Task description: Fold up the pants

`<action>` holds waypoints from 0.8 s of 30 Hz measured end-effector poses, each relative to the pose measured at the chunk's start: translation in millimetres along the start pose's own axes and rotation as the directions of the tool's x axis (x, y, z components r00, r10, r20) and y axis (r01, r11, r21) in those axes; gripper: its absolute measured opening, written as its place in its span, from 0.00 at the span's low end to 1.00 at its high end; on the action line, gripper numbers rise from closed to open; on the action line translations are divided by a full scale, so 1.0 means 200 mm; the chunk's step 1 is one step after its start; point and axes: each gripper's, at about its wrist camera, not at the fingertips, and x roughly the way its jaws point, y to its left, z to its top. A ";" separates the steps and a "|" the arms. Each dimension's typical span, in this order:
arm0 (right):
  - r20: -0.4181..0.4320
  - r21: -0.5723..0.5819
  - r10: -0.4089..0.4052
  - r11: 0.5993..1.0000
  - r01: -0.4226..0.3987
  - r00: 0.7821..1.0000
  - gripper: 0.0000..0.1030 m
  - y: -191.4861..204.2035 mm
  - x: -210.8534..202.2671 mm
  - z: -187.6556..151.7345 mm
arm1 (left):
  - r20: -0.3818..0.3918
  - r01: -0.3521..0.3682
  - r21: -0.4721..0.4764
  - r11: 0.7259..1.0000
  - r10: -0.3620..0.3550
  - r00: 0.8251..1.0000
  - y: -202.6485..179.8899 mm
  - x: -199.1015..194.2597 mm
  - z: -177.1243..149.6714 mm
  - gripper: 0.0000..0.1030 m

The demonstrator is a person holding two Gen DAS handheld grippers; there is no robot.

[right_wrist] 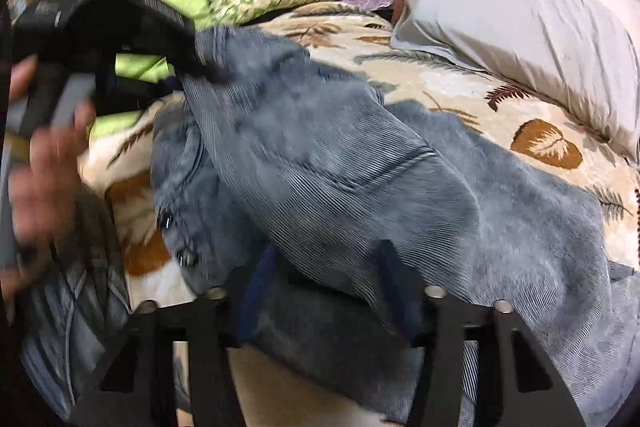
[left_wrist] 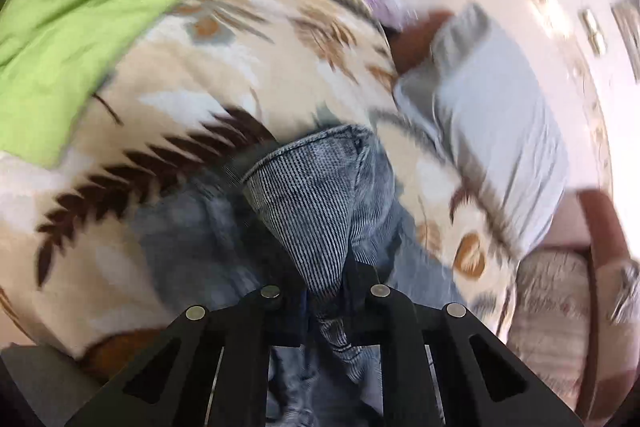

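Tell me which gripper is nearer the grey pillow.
Right, probably. The right gripper is over the pants, facing the grey pillow; the left gripper holds them farther off.

Blue-grey ribbed corduroy pants [right_wrist: 320,163], rumpled, one end lifted, the rest draped across the leaf-patterned bedspread [right_wrist: 460,95]

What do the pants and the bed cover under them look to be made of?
Pants: blue-grey corduroy by the look, with fine parallel ribs and a faded, washed finish; stitched hem visible.
Bed cover: probably a plush fleece or velour blanket, matte and soft-looking, printed with brown leaves on cream. Motion blur leaves the pile uncertain.
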 end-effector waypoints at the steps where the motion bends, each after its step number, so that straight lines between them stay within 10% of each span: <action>1: 0.003 -0.010 -0.017 1.000 0.017 1.000 0.42 0.00 -0.01 -0.02 | -0.008 0.006 -0.012 1.000 -0.006 1.000 0.01 0.00 0.01 0.10; 3: -0.004 -0.019 -0.065 0.998 0.064 0.998 0.38 0.00 -0.01 -0.06 | -0.015 0.012 -0.013 1.000 -0.012 1.000 0.01 0.00 -0.01 0.10; 6: -0.026 0.014 -0.062 0.998 0.062 0.998 0.01 -0.03 0.00 -0.08 | 0.002 0.022 -0.015 1.000 -0.022 1.000 0.01 -0.02 0.00 0.10; 12: 0.073 0.088 0.079 0.992 -0.085 0.994 0.01 -0.02 -0.27 -0.01 | 0.051 0.034 0.018 0.999 -0.035 0.998 0.07 -0.25 0.02 0.10; 18: -0.101 0.153 0.166 0.977 -0.150 0.981 0.02 -0.01 -0.02 -0.15 | -0.057 -0.198 -0.036 0.980 0.196 0.979 0.21 -0.13 -0.13 0.11; 24: -0.038 0.198 0.184 0.965 -0.173 0.982 0.15 -0.06 -0.10 -0.14 | 0.018 -0.285 0.045 0.958 0.284 0.959 0.12 -0.19 -0.18 0.22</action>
